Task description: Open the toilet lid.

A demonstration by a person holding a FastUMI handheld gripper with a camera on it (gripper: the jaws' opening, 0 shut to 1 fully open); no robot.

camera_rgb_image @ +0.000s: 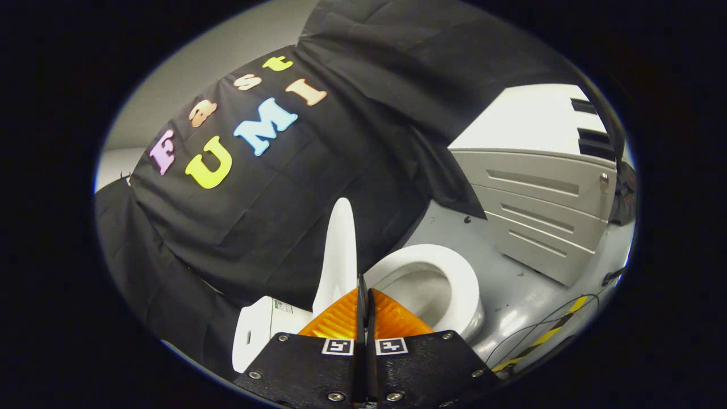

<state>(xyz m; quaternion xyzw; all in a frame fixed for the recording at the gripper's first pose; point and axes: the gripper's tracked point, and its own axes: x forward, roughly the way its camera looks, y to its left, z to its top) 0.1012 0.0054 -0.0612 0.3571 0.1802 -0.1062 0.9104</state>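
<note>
Two fingers of my hand-held gripper [364,298] sit pressed together, nothing between them, tips just beside the base of the toilet lid [338,255]. I log the lid standing upright, edge-on, against the cistern [258,329]. Right of it the seat [454,272] lies down around the open bowl [417,289]; a grey drawer cabinet [539,216] stands beyond on the floor [511,295].

We see our gripper [364,292] with its jaws pressed together, hardly a slit between them and nothing held. The two fingers [335,324] lie side by side, pointing forward, and the whole tool is rolled askew.
</note>
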